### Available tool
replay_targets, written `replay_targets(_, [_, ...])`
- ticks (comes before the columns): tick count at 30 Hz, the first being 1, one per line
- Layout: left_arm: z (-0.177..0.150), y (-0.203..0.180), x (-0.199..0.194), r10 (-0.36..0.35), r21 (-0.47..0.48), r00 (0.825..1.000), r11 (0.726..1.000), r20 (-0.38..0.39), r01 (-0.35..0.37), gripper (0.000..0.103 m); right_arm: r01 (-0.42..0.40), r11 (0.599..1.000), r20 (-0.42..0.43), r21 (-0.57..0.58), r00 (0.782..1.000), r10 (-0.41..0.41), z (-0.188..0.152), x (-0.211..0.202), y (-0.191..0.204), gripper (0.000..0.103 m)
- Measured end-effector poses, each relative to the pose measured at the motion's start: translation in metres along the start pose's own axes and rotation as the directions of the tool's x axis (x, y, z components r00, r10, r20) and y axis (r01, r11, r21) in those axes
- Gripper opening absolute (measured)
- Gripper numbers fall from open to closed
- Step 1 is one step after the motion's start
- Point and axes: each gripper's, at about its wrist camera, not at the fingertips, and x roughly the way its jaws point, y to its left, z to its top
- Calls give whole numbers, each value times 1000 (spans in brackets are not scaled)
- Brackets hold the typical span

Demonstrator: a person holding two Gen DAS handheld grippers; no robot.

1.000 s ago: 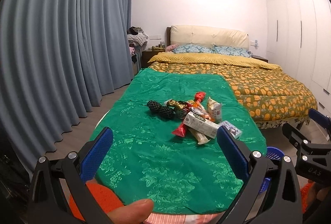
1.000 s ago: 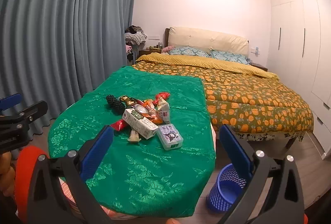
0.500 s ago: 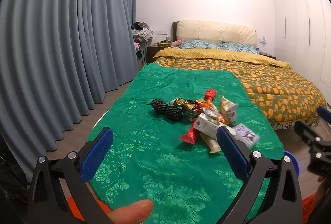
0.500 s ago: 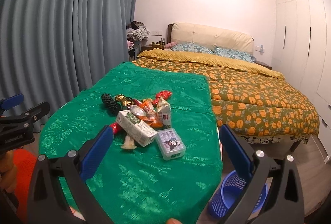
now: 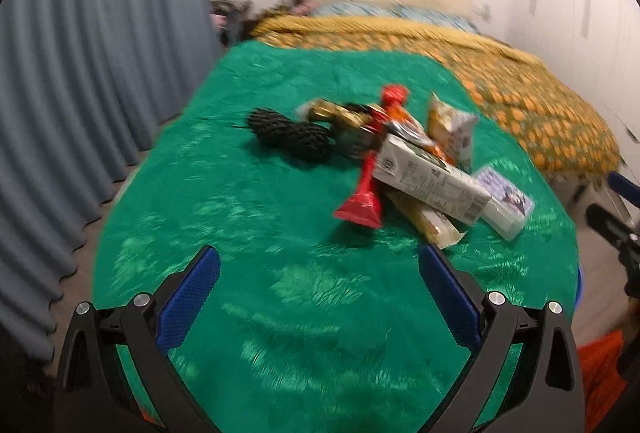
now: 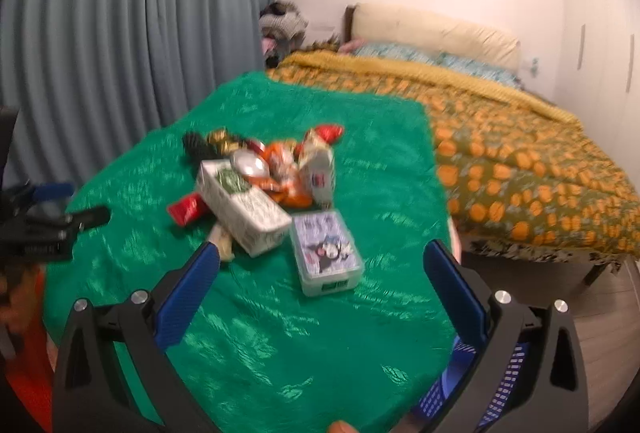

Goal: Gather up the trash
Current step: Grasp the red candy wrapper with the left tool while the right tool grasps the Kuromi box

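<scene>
The trash is one loose heap around the middle of the green brocade-covered table (image 6: 280, 333), a bit toward its right edge. Nearest piece is a clear plastic box with a cartoon sticker on the lid (image 6: 326, 253), flat and just beside a long white-and-green paper carton (image 6: 244, 207). Both look light and stiff, so probably a pinch across the short sides; the plastic may be slick. Behind them sit crinkly foil wrappers, a red one (image 5: 366, 193) poking out toward the table's left edge, plus a small white pouch (image 6: 320, 169) and a black knobbly lump (image 5: 288, 133) at the far side. Wrappers should crush easily, best taken by a twisted end

Right gripper (image 6: 320, 289) is spread wide and empty, hanging over the near edge in line with the box. Left gripper (image 5: 320, 293) is equally wide, nothing in it

Only the right wrist view shows the blue slotted plastic basket (image 6: 496, 393) on the floor below the table's right edge, likely the bin. The left one shows the red wrapper whole, though both are blurry
</scene>
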Motion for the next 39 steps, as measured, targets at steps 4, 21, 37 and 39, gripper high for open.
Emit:
replay_targets(4, [16,-8,40,-67,93,997,993,-38,71,99,-56,998,-94,3,994,57,-3,36,-12,98])
replay_targets(21, [31,-23,121,-70,250,994,964,-88,90,69,-120,992,-330,-32,938,103,9,129,-8,90])
replay_targets(37, [0,-7,73,-114,118,977,984,-182,137,43,-125,992,-368,23,922,124,-15,90,-11,61])
replay_targets(39, [-15,-6,59,-134,89,970,984,-205,155,43,-136,990,-375,28,917,136,-23,77,-8,61])
